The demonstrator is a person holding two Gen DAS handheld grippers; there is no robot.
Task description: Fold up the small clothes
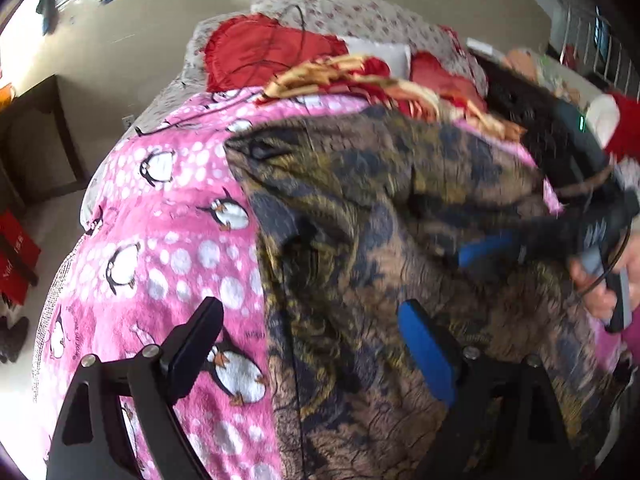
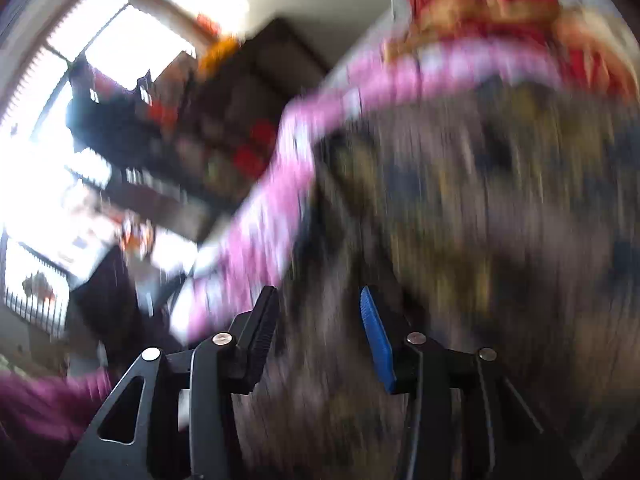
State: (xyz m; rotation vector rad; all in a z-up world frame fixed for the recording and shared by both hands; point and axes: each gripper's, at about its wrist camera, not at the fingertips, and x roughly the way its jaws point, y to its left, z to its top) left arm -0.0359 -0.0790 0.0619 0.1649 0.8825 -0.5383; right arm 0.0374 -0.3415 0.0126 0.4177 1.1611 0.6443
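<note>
Brown-and-navy patterned garment [image 1: 372, 240] lies spread on the pink penguin blanket [image 1: 168, 248] covering the bed, right of the blanket's bare part. Left gripper [image 1: 308, 344] hovers over the garment's near left edge, fingers wide apart, nothing between them. Right gripper [image 1: 520, 244] at the garment's right side, blurred; in its own view [image 2: 318, 328] fingers stand apart, empty, above the cloth. Red pillows [image 1: 260, 52] and a red-gold cloth [image 1: 360, 76] sit at the far end.
</note>
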